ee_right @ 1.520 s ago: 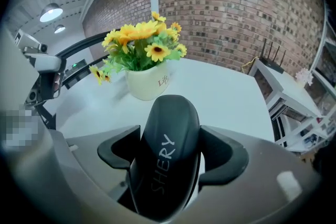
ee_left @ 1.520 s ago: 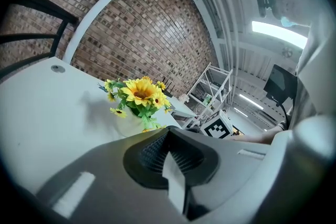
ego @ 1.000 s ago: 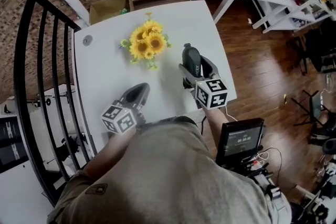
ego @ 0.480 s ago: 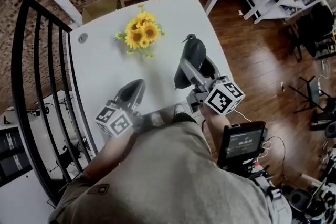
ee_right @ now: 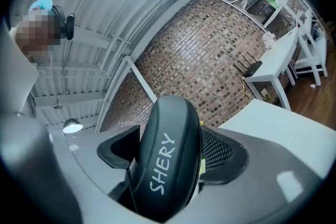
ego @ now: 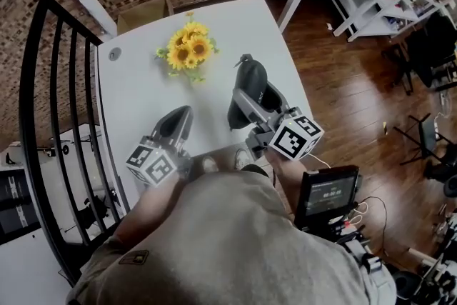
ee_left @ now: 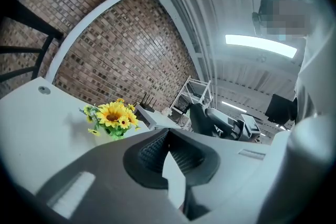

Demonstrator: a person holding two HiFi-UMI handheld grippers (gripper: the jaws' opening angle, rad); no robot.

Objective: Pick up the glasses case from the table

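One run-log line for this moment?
right gripper: shut on glasses case, off table | left gripper: shut, empty | sunflowers: on table

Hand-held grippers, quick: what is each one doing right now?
Left hand-held gripper: closed, holding nothing.
Right hand-held gripper: closed on the black glasses case.

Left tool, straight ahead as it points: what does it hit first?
Likely nothing near: the left tool aims level over the table, between the sunflowers and the glasses case; depth unclear.
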